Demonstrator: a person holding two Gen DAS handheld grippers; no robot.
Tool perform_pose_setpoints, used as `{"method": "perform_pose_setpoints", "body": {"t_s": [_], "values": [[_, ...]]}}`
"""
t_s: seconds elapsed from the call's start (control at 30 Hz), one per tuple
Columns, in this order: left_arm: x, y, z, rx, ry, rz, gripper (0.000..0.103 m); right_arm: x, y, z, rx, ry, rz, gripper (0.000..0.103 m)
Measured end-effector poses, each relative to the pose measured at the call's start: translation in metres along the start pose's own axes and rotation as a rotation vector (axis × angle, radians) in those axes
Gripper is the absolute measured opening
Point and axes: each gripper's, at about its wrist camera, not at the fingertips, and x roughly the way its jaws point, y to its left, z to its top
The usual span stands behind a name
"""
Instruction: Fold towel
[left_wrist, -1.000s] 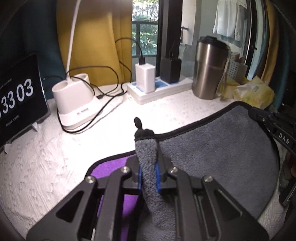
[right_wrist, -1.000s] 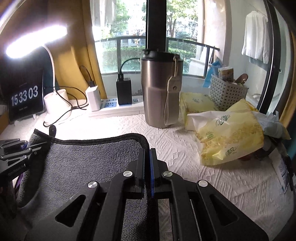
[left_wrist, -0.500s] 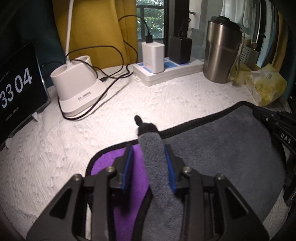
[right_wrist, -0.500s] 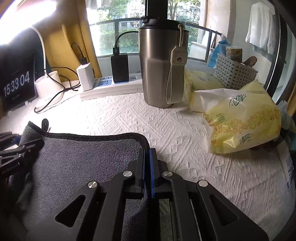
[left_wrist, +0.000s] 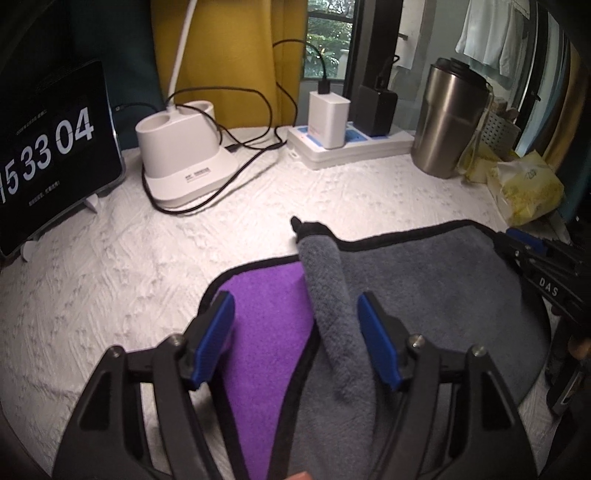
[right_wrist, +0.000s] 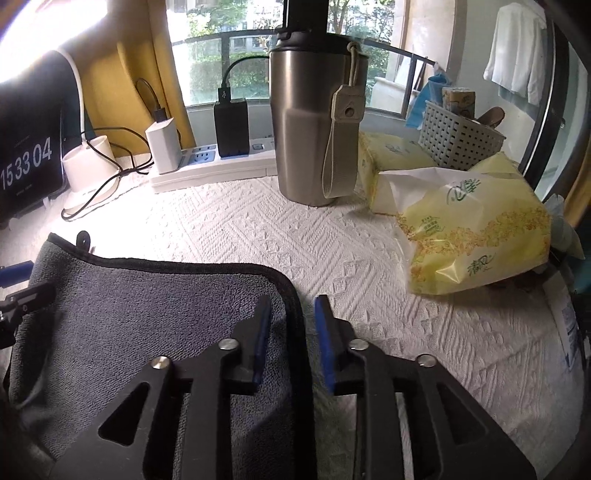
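The towel (left_wrist: 432, 291) is grey on one side and purple on the other, with black trim. It lies folded over on the white textured table cover. In the left wrist view a raised grey ridge of its corner (left_wrist: 325, 291) stands between the wide-open fingers of my left gripper (left_wrist: 295, 306), untouched by the pads; purple underside (left_wrist: 266, 317) shows beside it. My right gripper (right_wrist: 291, 310) is open, its fingers astride the towel's (right_wrist: 155, 314) black right edge, not pinching it.
A digital clock (left_wrist: 48, 155), a white lamp base (left_wrist: 184, 162) with cables, and a power strip with chargers (left_wrist: 351, 144) stand at the back. A steel tumbler (right_wrist: 314, 125), yellow tissue packs (right_wrist: 476, 236) and a white basket (right_wrist: 458, 136) stand at the right.
Both grippers have opened and let go of the towel: the left first, now wide; the right just now. The folded towel has settled on the table.
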Motion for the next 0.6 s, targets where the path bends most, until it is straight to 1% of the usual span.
{"method": "perform_pose_setpoints", "body": {"t_s": [0.13, 0.33, 0.6], "values": [[-0.017, -0.002, -0.007, 0.002, -0.019, -0.020, 0.070, -0.019, -0.001, -0.002, 0.005, -0.026, 0.001, 0.032], [-0.043, -0.003, -0.015, -0.014, -0.062, -0.051, 0.070, -0.047, -0.001, -0.008, 0.000, -0.064, 0.006, 0.032], [-0.081, -0.014, -0.029, 0.008, -0.133, -0.064, 0.070, -0.088, 0.005, -0.023, -0.011, -0.113, 0.019, 0.032]]}}
